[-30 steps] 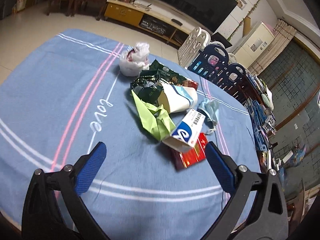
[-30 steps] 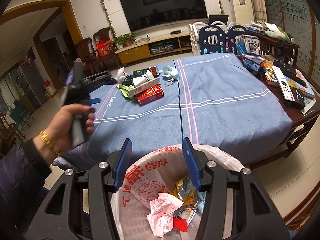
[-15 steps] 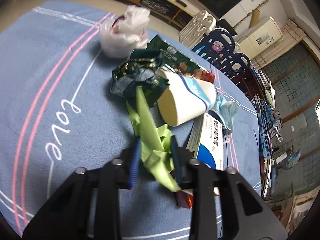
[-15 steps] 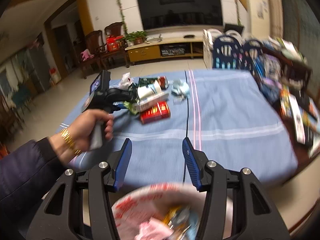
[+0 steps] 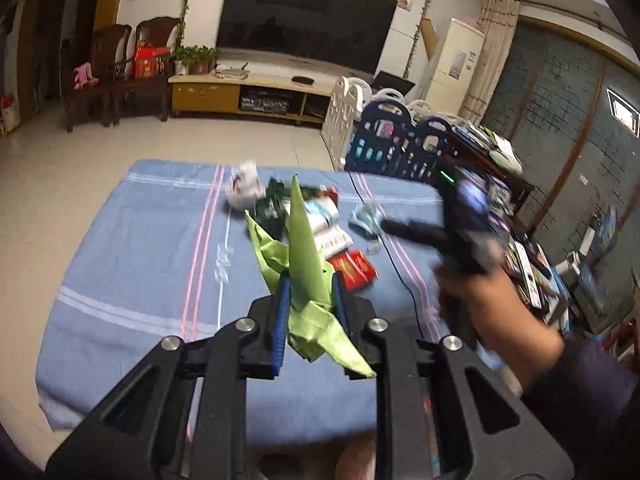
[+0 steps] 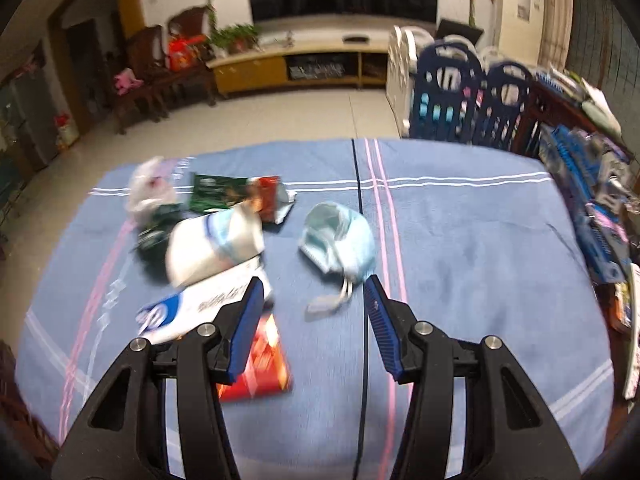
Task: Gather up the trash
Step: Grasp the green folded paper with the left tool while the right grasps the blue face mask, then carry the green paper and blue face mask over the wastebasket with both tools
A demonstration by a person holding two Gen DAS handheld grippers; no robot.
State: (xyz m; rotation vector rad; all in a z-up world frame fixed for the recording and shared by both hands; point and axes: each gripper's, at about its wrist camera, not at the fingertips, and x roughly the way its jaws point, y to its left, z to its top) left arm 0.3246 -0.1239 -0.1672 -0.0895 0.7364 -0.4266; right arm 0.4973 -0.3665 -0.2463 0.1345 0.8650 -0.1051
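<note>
Fingers first: the left gripper (image 5: pixel 308 304) has just been closing and now pinches the green paper (image 5: pixel 306 264), lifted clear of the desk (image 5: pixel 132 248) with its folded point sticking up. That piece is in hand but not yet binned; no bin shows in either view right now, so I judge it's somewhere off-frame.

Over on the other side, the right gripper (image 6: pixel 314 300) hangs over the pile with its fingers roughly half apart and nothing between them. The face mask (image 6: pixel 338 236) lies just ahead of the tips, looking like the likely next pick, though that's only my read.

What's left on the desk, biggest down: the paper cup (image 6: pixel 214 244) on its side, the white-and-blue box (image 6: pixel 192 308) beside it, the red packet (image 6: pixel 260 364) partly under the right gripper's left finger, the dark green wrappers (image 6: pixel 220 196), the white crumpled bag (image 6: pixel 150 188) at the far corner, and that mask.

So, one piece on its way and at least six to go. By my count the job is far from finished.
</note>
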